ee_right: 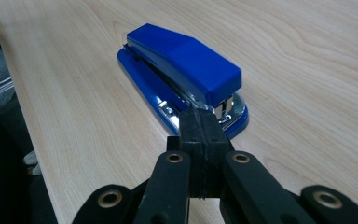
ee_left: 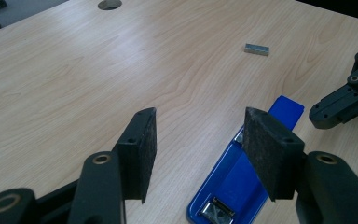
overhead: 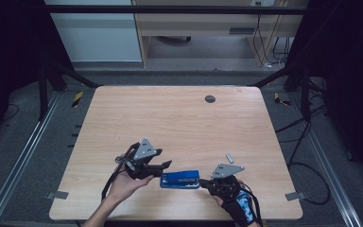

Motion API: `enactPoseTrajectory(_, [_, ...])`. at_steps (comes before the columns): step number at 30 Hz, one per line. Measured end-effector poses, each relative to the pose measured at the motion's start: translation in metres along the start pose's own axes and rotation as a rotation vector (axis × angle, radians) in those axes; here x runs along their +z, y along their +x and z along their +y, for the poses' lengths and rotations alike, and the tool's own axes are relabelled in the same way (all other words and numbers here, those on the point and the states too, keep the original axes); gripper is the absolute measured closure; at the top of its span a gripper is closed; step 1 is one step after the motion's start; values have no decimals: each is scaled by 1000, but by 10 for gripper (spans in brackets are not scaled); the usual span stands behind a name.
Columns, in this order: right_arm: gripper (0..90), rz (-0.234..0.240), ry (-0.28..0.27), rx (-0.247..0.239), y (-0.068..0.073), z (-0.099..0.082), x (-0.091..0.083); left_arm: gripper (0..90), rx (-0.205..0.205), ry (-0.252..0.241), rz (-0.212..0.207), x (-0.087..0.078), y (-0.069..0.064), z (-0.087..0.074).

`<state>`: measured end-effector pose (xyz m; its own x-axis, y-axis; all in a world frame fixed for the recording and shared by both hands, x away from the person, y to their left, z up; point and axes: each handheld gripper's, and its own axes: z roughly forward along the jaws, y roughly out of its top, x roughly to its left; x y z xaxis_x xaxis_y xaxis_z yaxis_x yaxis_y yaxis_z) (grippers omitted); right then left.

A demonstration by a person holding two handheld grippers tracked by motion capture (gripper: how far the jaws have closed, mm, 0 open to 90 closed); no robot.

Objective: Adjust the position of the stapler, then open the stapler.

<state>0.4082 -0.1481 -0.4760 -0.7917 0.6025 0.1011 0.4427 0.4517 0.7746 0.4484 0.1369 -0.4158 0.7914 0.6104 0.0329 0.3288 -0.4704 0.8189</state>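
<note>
High view: blue stapler point(overhead: 180, 179) lies flat near front edge of wooden table point(overhead: 179, 118), between left gripper point(overhead: 163, 165) and right gripper point(overhead: 202, 181). Small grey staple strip point(overhead: 229, 157) well apart, beyond right gripper.

Left gripper view: jaws wide, nothing between pads point(ee_left: 144, 149); stapler point(ee_left: 242, 182) just below right-hand pad; staple strip point(ee_left: 256, 49) farther off.

Right gripper view: jaws pressed together, empty, tips at stapler's point(ee_right: 182, 70) metal front end; contact unclear.
</note>
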Motion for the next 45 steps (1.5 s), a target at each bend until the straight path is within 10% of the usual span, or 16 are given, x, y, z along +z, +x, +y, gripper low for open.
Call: enactPoseTrajectory(45, [900, -9, 12, 31, -3, -3, 10, 433, 304, 278, -239, 51, -24, 28])
